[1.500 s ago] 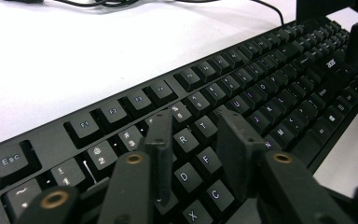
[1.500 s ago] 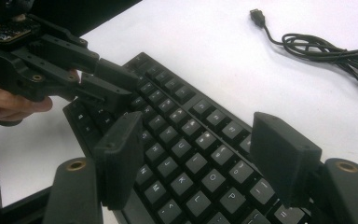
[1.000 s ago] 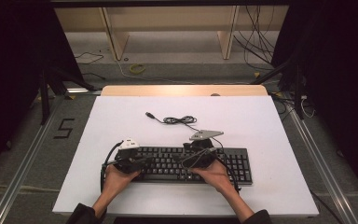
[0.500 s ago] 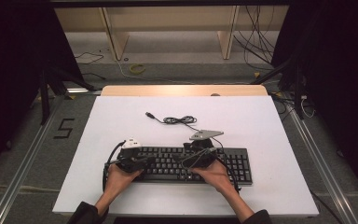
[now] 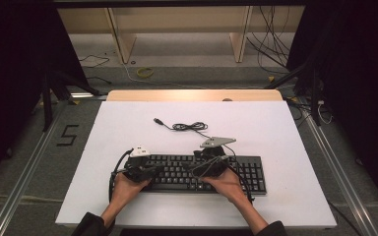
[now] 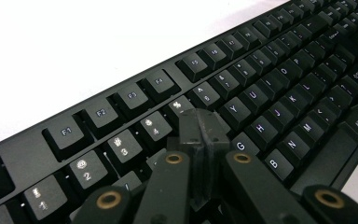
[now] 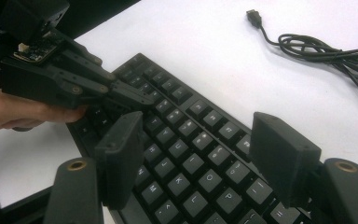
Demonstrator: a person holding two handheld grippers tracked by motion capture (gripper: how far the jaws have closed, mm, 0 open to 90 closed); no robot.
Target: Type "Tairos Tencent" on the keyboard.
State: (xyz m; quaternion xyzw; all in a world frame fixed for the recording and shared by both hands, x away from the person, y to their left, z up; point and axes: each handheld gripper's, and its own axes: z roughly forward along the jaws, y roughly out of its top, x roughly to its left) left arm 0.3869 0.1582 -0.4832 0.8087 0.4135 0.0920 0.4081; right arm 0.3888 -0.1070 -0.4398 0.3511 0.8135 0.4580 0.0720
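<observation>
Here, typing on a flat black plastic keyboard w/ two hand-held tools, keyboard lying on the white counter at its near edge, long axis running left-right across the high view.

Left tool pinched fully together, nothing betw. the pads, closed tip pointing down & hovering over the number/QWERTY rows around the 5 key – touching or just above, can't tell. Working as a single poking finger, so whatever key comes next needing to lie straight under that tip. Left hand gripping the tool body over the keyboard's left third.

Right tool standing wide apart, gripping nothing, pads straddling the mid-right letter rows (O, P, L area) w/ keys showing betw. them, apart from the key tops as far as visible. Right hand sitting over the keyboard's middle, grey three-cornered plate on top pointing away.

Judging: left-half keys falling to the left tool, closer & already shaped for pressing; right tool needing to close first before poking one key cleanly.

Black USB cable lying coiled on the counter beyond the keyboard, plug end loose, well apart from both tools.
</observation>
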